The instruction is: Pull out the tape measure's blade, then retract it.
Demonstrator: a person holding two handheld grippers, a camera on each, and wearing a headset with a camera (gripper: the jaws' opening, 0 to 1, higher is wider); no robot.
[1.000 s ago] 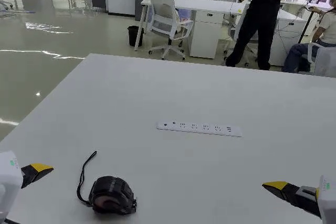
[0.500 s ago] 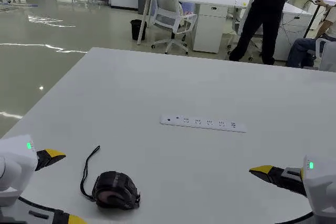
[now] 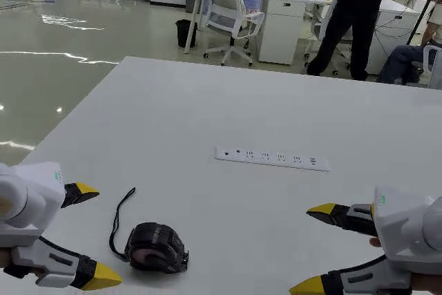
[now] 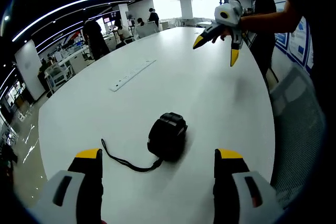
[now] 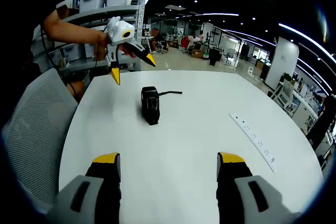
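Note:
A black tape measure (image 3: 157,247) lies on the white table (image 3: 207,108) near its front left, blade in, with its black wrist strap (image 3: 117,222) trailing to the left. My left gripper (image 3: 95,234) is open just left of it, yellow tips apart and holding nothing. In the left gripper view the tape measure (image 4: 168,135) sits just ahead of my open left gripper (image 4: 157,154). My right gripper (image 3: 311,248) is open well to the right, above bare table. In the right gripper view the tape measure (image 5: 150,104) lies far ahead of my right gripper (image 5: 168,158), with the left gripper (image 5: 133,71) beyond it.
A white power strip (image 3: 271,158) lies flat in the middle of the table, beyond both grippers. Past the far edge stand an office chair (image 3: 228,18), desks and a standing person (image 3: 356,18). Bare tabletop separates the tape measure and the right gripper.
Both grippers have come further up and inward over the table, so both jaws of each now show. The tape measure has stayed put; the head camera has tilted down.

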